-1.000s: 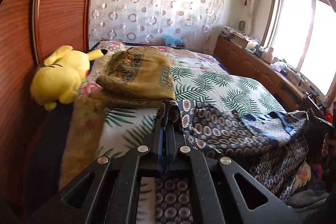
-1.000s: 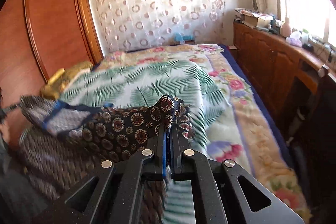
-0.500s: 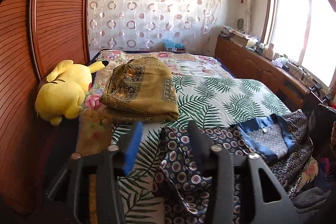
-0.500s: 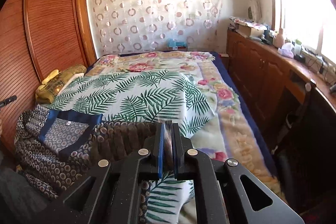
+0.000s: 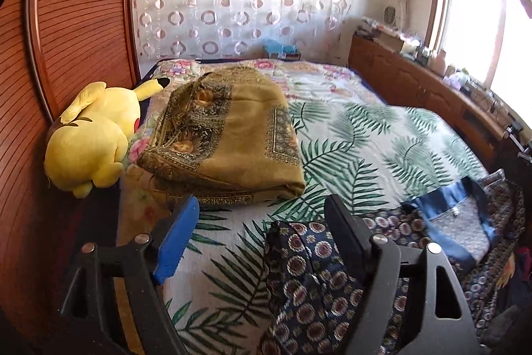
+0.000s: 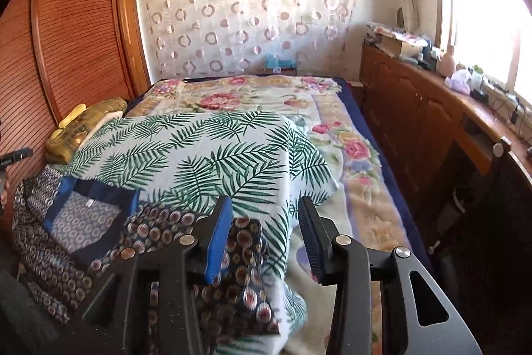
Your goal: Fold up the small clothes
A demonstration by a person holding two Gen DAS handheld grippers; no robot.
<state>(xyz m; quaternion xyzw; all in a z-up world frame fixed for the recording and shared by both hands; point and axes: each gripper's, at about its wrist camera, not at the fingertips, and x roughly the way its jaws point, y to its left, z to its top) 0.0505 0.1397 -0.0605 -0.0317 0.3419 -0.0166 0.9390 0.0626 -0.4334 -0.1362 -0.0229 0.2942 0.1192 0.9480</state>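
Note:
A dark navy garment (image 5: 312, 275) printed with round medallions and trimmed in blue lies across the near edge of the palm-leaf cover (image 5: 365, 135). In the left wrist view my left gripper (image 5: 262, 215) has its jaws opening wide; a corner of the garment lies loose under them, touched by neither pad. In the right wrist view the same garment (image 6: 99, 222) spreads to the left, its blue-bordered neck facing up. My right gripper (image 6: 264, 215) is opening too, with a fabric corner (image 6: 242, 242) lying between the fingers and gripped by neither.
A folded olive patterned cloth (image 5: 229, 135) and a yellow plush toy (image 5: 89, 135) sit on the left side of the bed by the wooden wardrobe (image 5: 66, 32). A long wooden cabinet (image 6: 432, 122) with clutter runs under the window on the right.
Both grippers were shut on the garment's corners a second ago and have let go; the cloth has dropped onto the bed. Both hands have drawn back toward the bed's near edge.

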